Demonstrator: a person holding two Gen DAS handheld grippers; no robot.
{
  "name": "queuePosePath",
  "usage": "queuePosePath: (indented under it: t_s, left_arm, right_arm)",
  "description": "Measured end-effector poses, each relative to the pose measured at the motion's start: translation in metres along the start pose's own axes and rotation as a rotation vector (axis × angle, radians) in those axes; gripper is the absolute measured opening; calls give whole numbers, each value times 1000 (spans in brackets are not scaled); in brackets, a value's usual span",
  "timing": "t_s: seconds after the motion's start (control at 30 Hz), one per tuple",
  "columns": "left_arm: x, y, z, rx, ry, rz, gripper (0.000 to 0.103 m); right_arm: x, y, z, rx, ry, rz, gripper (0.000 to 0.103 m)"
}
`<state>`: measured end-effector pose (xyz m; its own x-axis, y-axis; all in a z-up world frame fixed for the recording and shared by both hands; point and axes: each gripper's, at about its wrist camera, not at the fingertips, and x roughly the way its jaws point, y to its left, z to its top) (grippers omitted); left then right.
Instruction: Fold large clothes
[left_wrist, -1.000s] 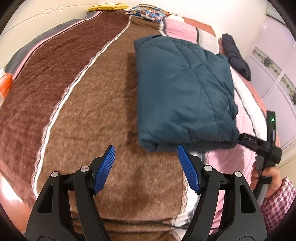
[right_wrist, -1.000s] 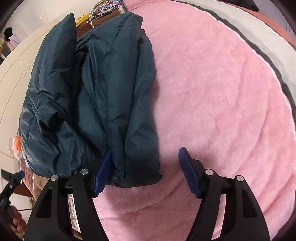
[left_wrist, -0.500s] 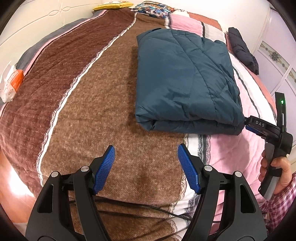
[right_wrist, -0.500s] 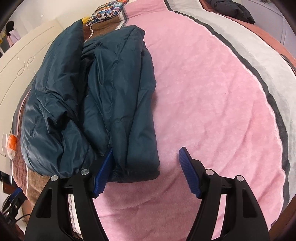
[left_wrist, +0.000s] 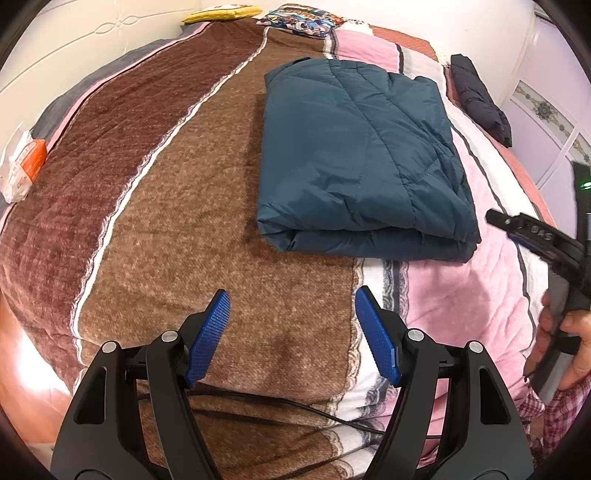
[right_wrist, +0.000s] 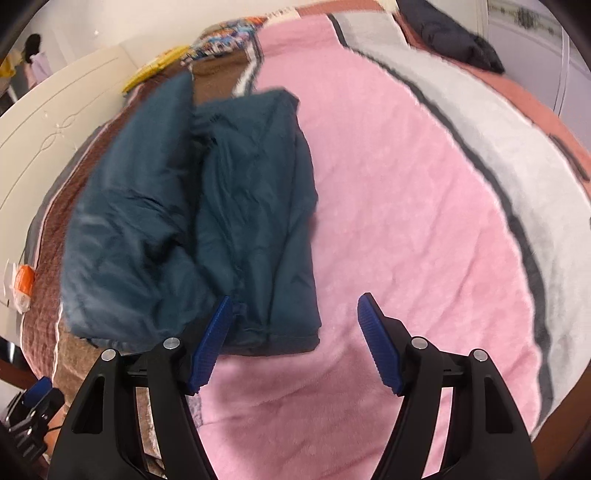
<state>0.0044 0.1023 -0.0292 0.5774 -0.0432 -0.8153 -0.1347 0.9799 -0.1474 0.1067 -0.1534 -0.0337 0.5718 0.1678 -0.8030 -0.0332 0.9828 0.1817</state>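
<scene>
Lying folded into a thick rectangle, the teal padded jacket (left_wrist: 364, 158) is sitting on the striped blanket (left_wrist: 155, 206) across the line where brown meets pink, while the left gripper (left_wrist: 291, 332) and the right gripper (right_wrist: 295, 332) are both hanging above the bed with jaws spread wide and nothing between them. Judging by the neat bundle, the folding itself looks finished. What is coming next is probably only a tidy-up of the looser layers on the jacket's right-hand side, or reaching for the dark garment (left_wrist: 478, 99) lying at the far edge.
</scene>
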Motion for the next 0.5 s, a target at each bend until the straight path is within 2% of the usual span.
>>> queuePosePath:
  t_s: [0.2, 0.5]
  left_arm:
    - [-4, -4, -1, 3, -6, -9, 70]
    - [-11, -9, -3, 15, -27, -2, 70]
  right_arm:
    - [-57, 29, -12, -119, -108, -16, 69]
    - [-103, 56, -35, -185, -161, 19, 69]
